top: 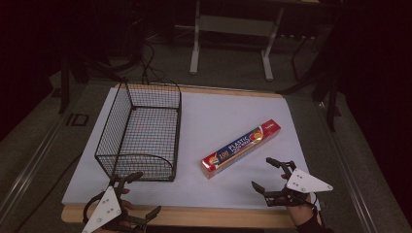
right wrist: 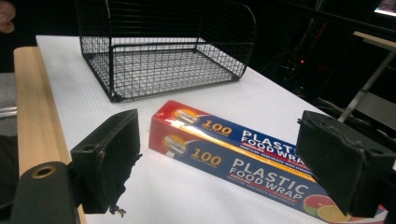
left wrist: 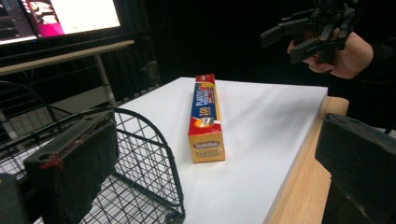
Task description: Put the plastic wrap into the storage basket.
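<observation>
Box of plastic food wrap [top: 241,148] lies flat on the white sheet [top: 228,121] that covers the table, set at a slant, its near end toward the person and its far end running away to the right. It sits right of the black wire basket [top: 141,131], apart from it, with bare sheet between. Basket stands upright on the left half of the sheet with nothing inside that I can see. Right gripper [top: 266,174] is held just above the near right part of the sheet, close to the box's near end but not touching it; its two jaws stand wide apart with nothing between them. In the right gripper view the box [right wrist: 243,158] lies on the sheet beyond the spread jaws, printed side up, and the basket [right wrist: 163,51] is farther back. Left gripper [top: 141,194] is at the near left table edge, just in front of the basket's near corner, jaws likewise spread and holding nothing. In the left gripper view one jaw stands before the basket's curved rim [left wrist: 140,154], and the box [left wrist: 206,119] lies well off across the sheet, with the right gripper [left wrist: 292,39] held in a hand [left wrist: 345,53] beyond it. Wooden table edge [top: 214,216] shows along the near side.
</observation>
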